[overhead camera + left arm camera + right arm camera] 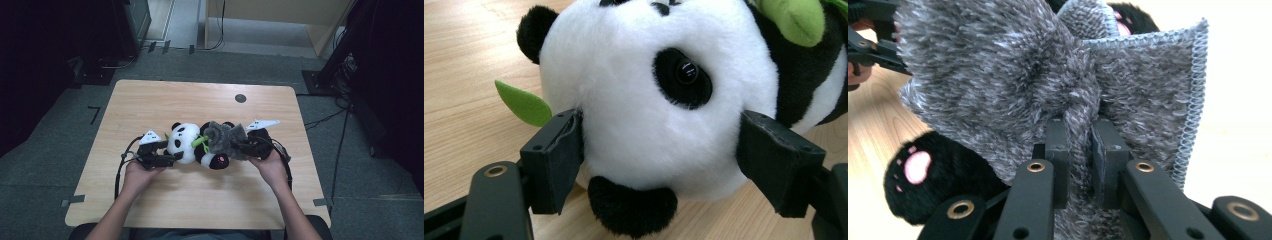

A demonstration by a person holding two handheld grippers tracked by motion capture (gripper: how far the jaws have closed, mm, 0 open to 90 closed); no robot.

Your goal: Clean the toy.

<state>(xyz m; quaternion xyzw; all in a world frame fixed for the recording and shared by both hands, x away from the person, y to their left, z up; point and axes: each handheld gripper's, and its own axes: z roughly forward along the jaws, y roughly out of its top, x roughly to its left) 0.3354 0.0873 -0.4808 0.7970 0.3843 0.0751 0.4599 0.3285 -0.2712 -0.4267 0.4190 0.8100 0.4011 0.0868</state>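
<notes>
At mid-desk [150, 200], lying sideways: soft, light plush panda [186, 142]. Left gripper [170, 159] clasping its squashy white head; right gripper [239, 145] clenching floppy grey cloth [225, 136] draped over the body, pinching a bunched fold.

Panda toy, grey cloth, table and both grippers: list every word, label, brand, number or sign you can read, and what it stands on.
None: no readable text in any view.
The panda toy, the grey cloth, the table, the left gripper and the right gripper carry no legible lettering.
</notes>
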